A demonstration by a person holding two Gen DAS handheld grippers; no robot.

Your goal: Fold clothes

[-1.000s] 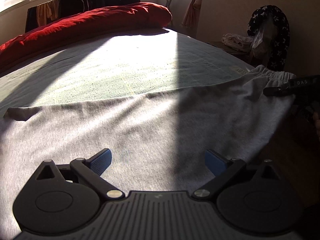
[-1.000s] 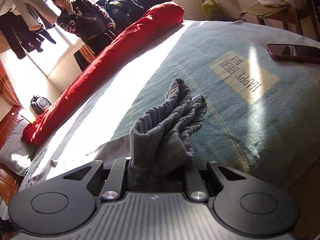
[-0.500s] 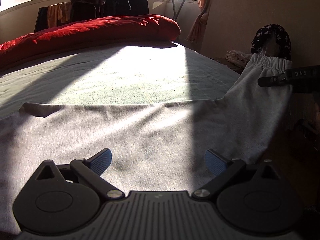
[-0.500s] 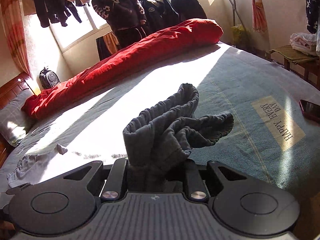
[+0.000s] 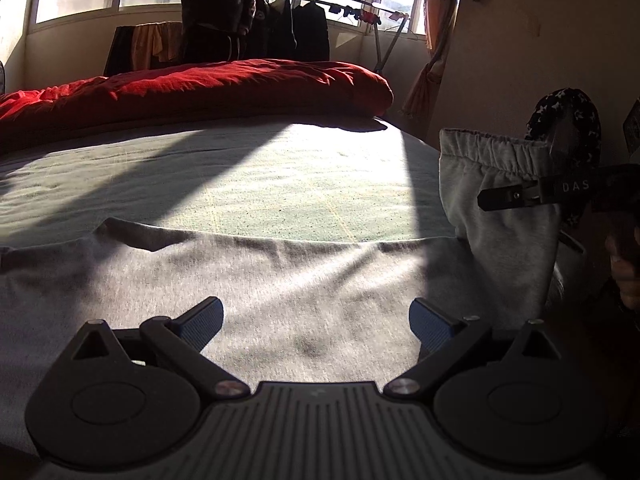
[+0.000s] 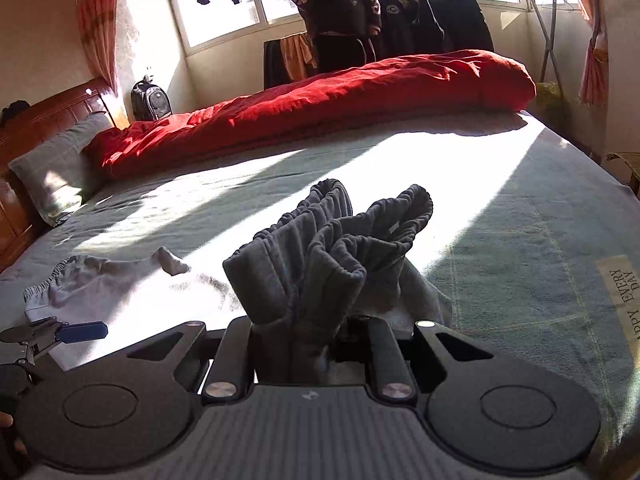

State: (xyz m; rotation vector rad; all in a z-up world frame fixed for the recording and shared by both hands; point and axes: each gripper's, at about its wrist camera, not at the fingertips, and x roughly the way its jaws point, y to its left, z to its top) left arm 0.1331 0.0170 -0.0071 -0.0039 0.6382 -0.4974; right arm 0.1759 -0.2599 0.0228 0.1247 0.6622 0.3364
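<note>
The right gripper [image 6: 310, 344] is clamped tight on the stretchy waistband end of the soft grey jogging pants [image 5: 280, 280] and holds that end up in the air. The cloth bunches in thick folds above the jaws. The left gripper [image 5: 316, 320] is wide open with nothing in it, and it hovers just over the flat middle of the pants. The rest of the pants lies spread out along the near edge of the big green bed cover [image 6: 520, 240], with the other end far off to the left.

What could go wrong: I think the thick bunch could slip out of the right jaws if it is pulled hard, because so many layers are squeezed together. The flat part could also slide or wrinkle, since nothing pins it down. The lifted end hangs near the bed's edge, so it could drop off the side.

Farther back, a long puffy red quilt [image 6: 320, 112] lies across the bed, well apart from the pants. A grey pillow [image 6: 56, 164] sits by the wooden headboard. A person in dark clothes [image 6: 332, 12] stands at the window beside a rack of hanging coats [image 6: 432, 20]. None of these is in the way.
</note>
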